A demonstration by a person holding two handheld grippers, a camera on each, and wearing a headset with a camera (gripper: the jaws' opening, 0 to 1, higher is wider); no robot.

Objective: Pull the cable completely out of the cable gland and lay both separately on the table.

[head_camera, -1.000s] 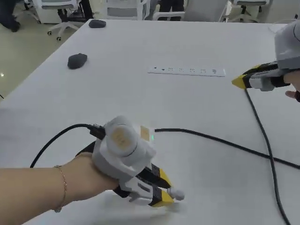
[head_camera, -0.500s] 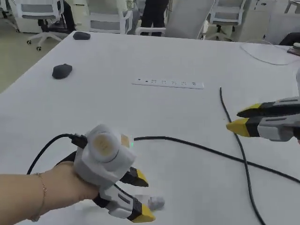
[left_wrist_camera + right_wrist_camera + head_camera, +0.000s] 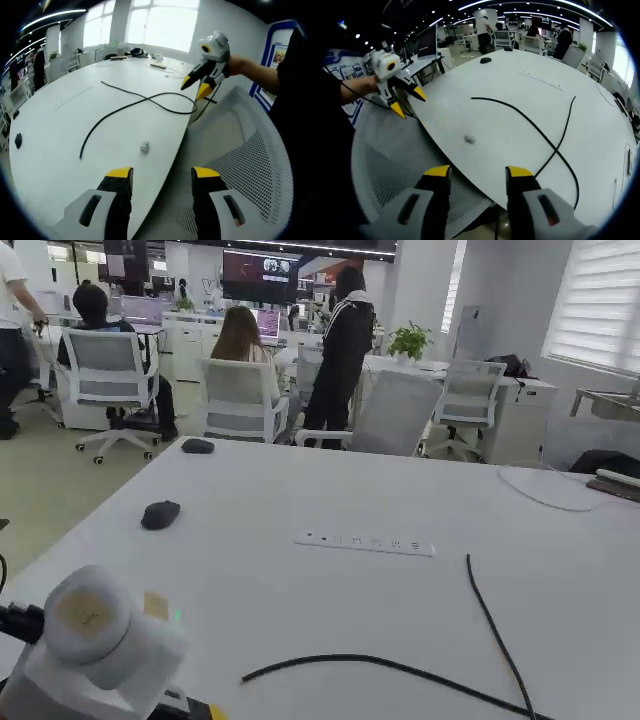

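Observation:
A small white cable gland [image 3: 144, 147] lies by itself on the white table [image 3: 60, 135], close to the near edge; it appears again as the gland [image 3: 469, 139] in the right gripper view. The black cable [image 3: 125, 107] lies loose in a crossed loop apart from it, cable [image 3: 520, 117], cable [image 3: 400, 668]. My left gripper [image 3: 162, 175] is open and empty, held back off the table edge. My right gripper [image 3: 478, 172] is also open and empty, off the edge. Each sees the other: right gripper [image 3: 195, 89], left gripper [image 3: 409, 102], jaws apart.
A white power strip [image 3: 365, 542] lies mid-table, with a dark mouse [image 3: 160, 514] to its left and another mouse [image 3: 197, 446] farther back. A grey mesh chair [image 3: 240, 150] sits below both grippers. Office chairs and people stand beyond the table.
The head camera has tilted up. The right gripper let go of the cable and the left let go of the gland; both then drew back off the table edge.

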